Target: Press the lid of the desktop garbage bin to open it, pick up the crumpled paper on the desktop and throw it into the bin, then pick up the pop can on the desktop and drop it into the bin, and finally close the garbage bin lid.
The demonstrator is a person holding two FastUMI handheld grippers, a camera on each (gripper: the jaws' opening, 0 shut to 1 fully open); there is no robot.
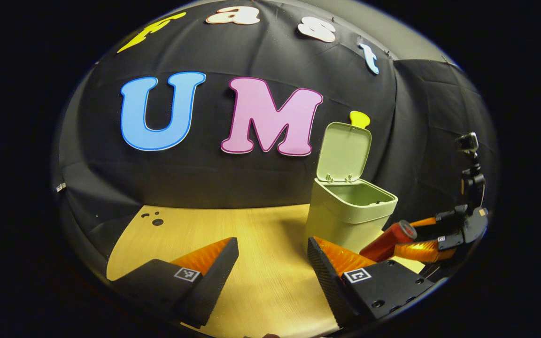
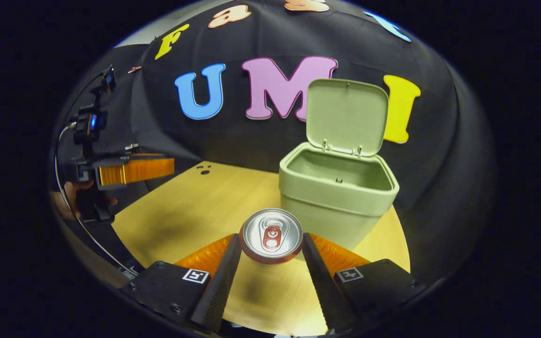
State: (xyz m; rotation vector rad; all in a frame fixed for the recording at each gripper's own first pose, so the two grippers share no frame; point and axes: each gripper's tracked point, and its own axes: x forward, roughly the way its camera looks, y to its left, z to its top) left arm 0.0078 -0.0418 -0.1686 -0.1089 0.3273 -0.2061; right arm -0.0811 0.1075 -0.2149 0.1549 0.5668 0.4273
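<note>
right gripper point(image 2: 271, 251): clamped on the pop can point(image 2: 271, 234), which is held tilted above the tabletop point(image 2: 195, 206), just before the bin.
left gripper point(image 1: 273, 258): held apart, nothing between the fingers.
garbage bin point(image 2: 336, 192): stood toward the tabletop's far edge, lid point(image 2: 347, 116) raised upright.

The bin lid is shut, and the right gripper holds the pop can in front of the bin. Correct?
Not quite. The lid stands open, hinged upright behind the bin, as the right gripper view shows. The rest holds: the right gripper holds the pop can in front of it.
</note>
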